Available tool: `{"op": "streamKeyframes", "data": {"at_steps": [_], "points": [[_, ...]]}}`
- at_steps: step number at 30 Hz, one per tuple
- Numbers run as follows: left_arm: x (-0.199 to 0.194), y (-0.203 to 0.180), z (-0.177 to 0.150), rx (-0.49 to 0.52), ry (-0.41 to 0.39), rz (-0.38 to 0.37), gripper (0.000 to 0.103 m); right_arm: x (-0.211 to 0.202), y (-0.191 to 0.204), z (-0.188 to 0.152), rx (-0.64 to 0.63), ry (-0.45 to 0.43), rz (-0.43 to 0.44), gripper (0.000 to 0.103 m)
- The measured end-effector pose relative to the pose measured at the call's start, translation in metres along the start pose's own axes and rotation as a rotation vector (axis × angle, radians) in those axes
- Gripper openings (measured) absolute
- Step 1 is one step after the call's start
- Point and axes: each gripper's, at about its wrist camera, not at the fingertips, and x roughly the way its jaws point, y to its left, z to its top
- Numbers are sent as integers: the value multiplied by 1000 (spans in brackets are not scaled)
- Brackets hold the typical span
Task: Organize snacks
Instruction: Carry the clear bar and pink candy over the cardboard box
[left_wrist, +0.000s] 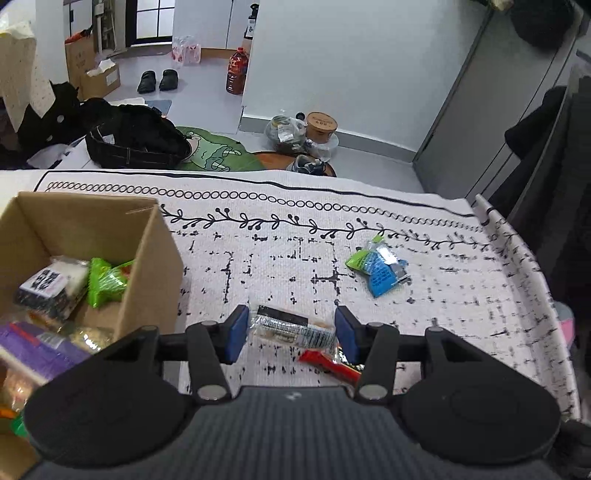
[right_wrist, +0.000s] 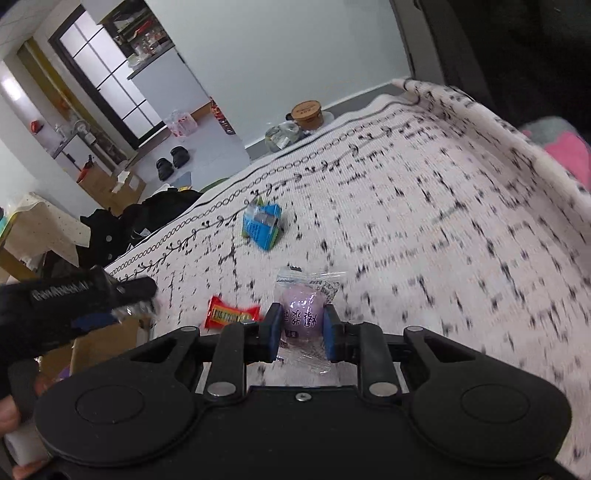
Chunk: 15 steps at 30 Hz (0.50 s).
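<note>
- Snacks sit partly in the cardboard box (left_wrist: 110, 236) at the far left of the patterned cloth (left_wrist: 280, 258): a green packet (left_wrist: 107, 282) and a black-and-white packet (left_wrist: 48, 291) lie inside.
- The left gripper (left_wrist: 291, 332) is clamped on a black-and-silver wrapped bar (left_wrist: 291, 326), both blue pads pressing its ends, just right of the box.
- A red packet (left_wrist: 328, 363) lies on the cloth under that gripper's right finger.
- A blue-and-green packet (left_wrist: 376, 266) lies alone farther right, nearer the cloth's far border.
- The right gripper (right_wrist: 300, 328) is closed on a purple round snack in clear wrap (right_wrist: 301, 314), to the right of the red packet.
</note>
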Motion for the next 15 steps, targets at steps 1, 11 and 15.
{"op": "streamKeyframes", "data": {"at_steps": [1,11,15], "points": [[-6,0,1,5,-5,0,50,-3,1,-2,9,2,0,22],[-73,21,2,-27,-7,-3,50,-56,22,-15,-1,-10,14,22],[-100,34,5,-53,-28,-7,50,-75,33,-20,-5,-27,21,22]]}}
